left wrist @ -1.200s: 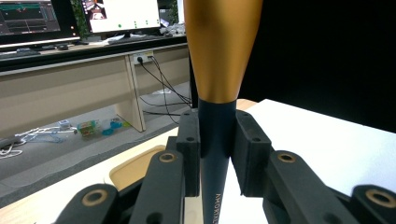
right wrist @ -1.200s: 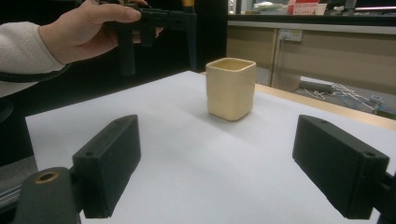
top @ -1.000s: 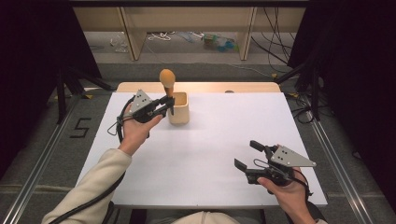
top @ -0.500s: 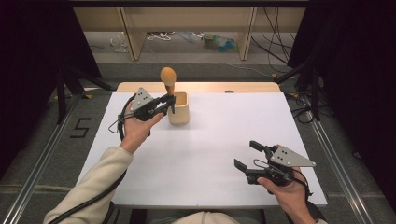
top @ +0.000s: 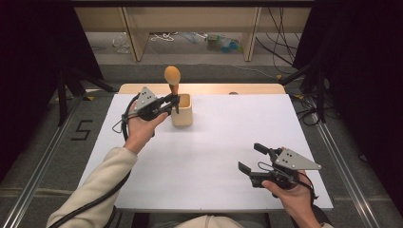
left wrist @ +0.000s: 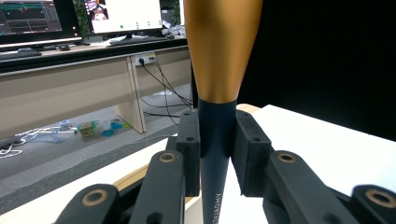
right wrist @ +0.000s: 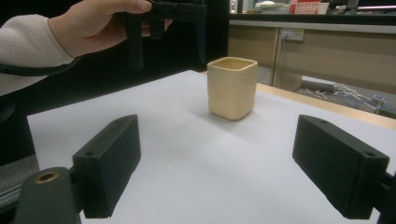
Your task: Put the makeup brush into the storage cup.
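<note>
Left gripper: I saw my left gripper (top: 175, 100) clenched on the dark handle of the spatula (top: 172, 76), its pads (left wrist: 189, 140) pressed on both sides.
Spatula: it stood upright, the amber head above, the handle going down into the cup (top: 182, 110).
Cup: it sat near the table's (top: 209, 156) far edge, just beside the left hand (top: 140, 127).
Right gripper: my right gripper (top: 253, 157) hung released near the table's near right corner, nothing between the jaws.
Open room: a wide bare white surface lay between the two grippers.
Materials: cup cream, square with rounded corners, matt; spatula head smooth and glossy.
Views: the left gripper view gave small lettering on the handle; the right gripper view gave the cup's (right wrist: 232, 87) open rim.
</note>
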Available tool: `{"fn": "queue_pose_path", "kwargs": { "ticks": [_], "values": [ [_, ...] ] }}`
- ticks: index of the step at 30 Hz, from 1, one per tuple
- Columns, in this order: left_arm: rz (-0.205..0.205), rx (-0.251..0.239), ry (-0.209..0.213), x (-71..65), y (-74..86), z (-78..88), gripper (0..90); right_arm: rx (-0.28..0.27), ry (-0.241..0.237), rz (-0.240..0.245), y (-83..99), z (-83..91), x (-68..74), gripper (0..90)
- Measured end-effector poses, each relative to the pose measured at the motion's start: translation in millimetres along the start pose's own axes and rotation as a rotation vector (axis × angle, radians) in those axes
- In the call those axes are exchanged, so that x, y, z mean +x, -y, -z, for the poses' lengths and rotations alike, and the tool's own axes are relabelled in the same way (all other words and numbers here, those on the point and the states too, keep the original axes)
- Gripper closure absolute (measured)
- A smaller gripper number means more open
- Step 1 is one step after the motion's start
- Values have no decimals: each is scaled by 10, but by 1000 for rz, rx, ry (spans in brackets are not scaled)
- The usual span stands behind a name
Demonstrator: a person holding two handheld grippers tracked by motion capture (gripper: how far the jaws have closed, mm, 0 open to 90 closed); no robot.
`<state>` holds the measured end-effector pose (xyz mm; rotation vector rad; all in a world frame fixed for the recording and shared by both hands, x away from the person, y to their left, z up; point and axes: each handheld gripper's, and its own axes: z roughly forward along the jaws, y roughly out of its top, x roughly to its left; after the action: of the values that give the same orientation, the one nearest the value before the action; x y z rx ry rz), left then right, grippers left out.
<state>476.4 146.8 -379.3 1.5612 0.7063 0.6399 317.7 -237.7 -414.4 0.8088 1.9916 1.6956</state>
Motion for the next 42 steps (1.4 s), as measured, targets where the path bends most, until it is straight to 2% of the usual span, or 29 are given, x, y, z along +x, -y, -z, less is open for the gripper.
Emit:
{"fn": "queue_pose_path", "kwargs": {
  "ticks": [16,42],
  "values": [
    [-4,-7,-5,26,-35,-38,744,15,10,16,-3,9,-14,160],
    [1,-12,-17,94,-45,-118,744,19,1,6,-1,12,-6,159]
  ]
}}
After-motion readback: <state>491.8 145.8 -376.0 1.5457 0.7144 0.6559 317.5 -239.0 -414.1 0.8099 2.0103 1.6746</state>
